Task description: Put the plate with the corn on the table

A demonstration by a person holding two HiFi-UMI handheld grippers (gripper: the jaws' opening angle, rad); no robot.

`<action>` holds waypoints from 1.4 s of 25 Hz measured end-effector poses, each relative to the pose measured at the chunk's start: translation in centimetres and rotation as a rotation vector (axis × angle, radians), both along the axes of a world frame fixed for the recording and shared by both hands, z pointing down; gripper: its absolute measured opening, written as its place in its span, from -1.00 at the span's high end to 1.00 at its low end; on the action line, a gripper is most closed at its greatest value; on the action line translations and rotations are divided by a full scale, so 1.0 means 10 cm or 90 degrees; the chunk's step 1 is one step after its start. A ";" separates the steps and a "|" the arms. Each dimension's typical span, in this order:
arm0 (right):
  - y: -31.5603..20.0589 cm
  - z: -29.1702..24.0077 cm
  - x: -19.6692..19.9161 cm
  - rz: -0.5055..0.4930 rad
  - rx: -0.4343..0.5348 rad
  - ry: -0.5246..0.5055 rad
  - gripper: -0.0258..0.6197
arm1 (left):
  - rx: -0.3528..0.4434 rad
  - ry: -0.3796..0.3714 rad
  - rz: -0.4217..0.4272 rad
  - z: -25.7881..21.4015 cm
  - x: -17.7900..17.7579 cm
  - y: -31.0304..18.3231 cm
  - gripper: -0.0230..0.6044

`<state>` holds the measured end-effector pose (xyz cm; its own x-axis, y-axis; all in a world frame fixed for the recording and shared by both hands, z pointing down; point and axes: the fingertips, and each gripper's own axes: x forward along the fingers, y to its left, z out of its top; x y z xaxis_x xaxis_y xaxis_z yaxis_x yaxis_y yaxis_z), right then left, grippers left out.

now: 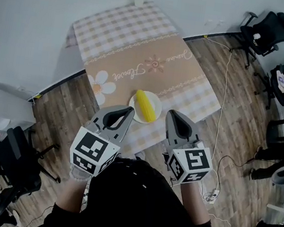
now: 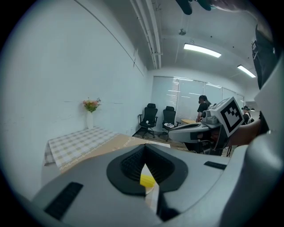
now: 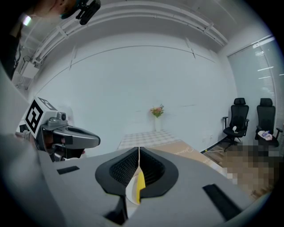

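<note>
lying between the shut, empty left gripper (image 1: 129, 110) and right gripper (image 1: 173, 114), the round white plate (image 1: 155, 104) bears a yellow corn cob (image 1: 145, 105) slanting far-left to near-right.

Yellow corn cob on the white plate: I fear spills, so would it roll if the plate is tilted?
Probably: the yellow corn cob is round and lies loose on the round white plate, so a tilt would likely roll it. The plate's rim looks shallow and may not stop it.
</note>
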<state>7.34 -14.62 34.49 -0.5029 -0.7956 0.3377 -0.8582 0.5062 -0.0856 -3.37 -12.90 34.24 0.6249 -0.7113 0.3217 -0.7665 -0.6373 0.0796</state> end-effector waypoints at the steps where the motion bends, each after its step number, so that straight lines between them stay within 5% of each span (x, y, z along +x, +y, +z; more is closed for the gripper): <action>1: 0.00 0.00 0.00 0.000 -0.001 0.000 0.78 | 0.000 0.000 0.001 0.00 0.01 0.00 0.88; 35: 0.01 0.00 -0.05 -0.018 0.000 0.008 0.78 | -0.014 0.004 -0.004 0.05 0.01 -0.01 0.88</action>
